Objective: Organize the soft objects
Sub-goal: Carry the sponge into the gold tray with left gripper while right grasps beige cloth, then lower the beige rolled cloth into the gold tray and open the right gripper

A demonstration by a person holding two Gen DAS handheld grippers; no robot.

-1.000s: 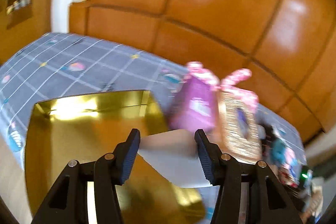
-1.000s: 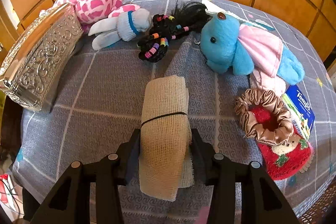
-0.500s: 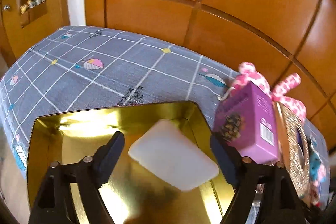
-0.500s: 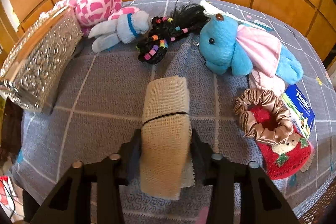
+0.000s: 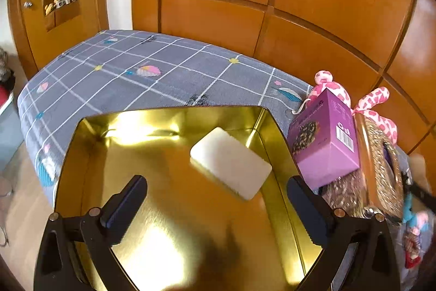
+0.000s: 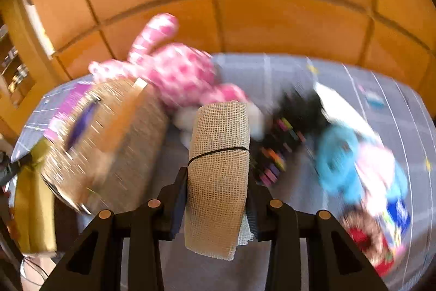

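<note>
Now the left gripper point(image 5: 216, 194), fingers still spreading, has dropped the white sponge point(image 5: 231, 162) into the gold tin point(image 5: 81, 168) ahead, while the right gripper point(image 6: 216, 195) lifts the clenched gauze roll point(image 6: 219, 168).

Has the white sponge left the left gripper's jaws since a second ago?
Yes. The white sponge has dropped from the opening left gripper into the gold tin.

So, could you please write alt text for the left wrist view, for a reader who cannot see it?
A white rectangular foam block lies inside a shiny gold metal tin, beyond the left tool, whose jaws are opening with nothing between them. The tin sits on a grey checked bedcover, with a purple cardboard box at its right.
</note>
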